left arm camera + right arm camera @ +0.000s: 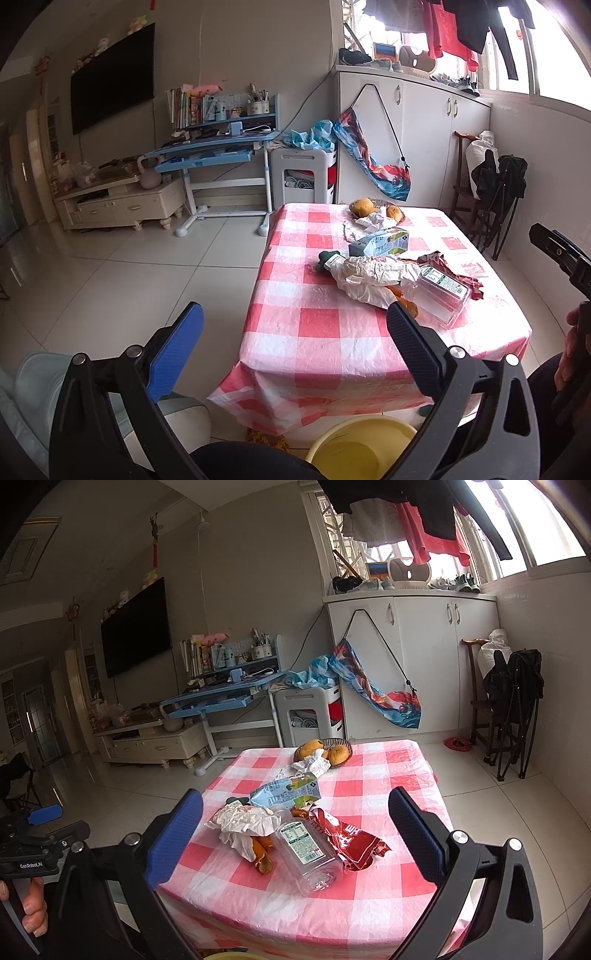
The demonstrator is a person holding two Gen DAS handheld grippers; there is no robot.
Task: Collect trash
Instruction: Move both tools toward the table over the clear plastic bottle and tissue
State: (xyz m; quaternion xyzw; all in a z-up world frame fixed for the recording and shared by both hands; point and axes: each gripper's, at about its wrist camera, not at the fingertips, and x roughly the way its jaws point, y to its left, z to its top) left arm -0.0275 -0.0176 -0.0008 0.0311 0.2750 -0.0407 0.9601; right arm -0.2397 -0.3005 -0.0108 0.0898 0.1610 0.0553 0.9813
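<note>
Both tongs, left [295, 350] and right [295, 834], hang spread wide and empty (the left one's body reads "GenRobot.AI"). On the checked table [369, 915] lies the trash: nearest, a clear bottle [308, 853], its label too small to read, touching a red wrapper [354, 843] and crumpled paper [243, 821]; beyond, a blue carton [286, 792].

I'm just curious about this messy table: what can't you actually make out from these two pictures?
- Bottle label: print too small, both views.
- Orange peel: mostly hidden under tissue.
- Dark green thing: hidden behind tissue, right view.
- Yellow basin: cut off by bottom edge, left view; contents unclear.
</note>
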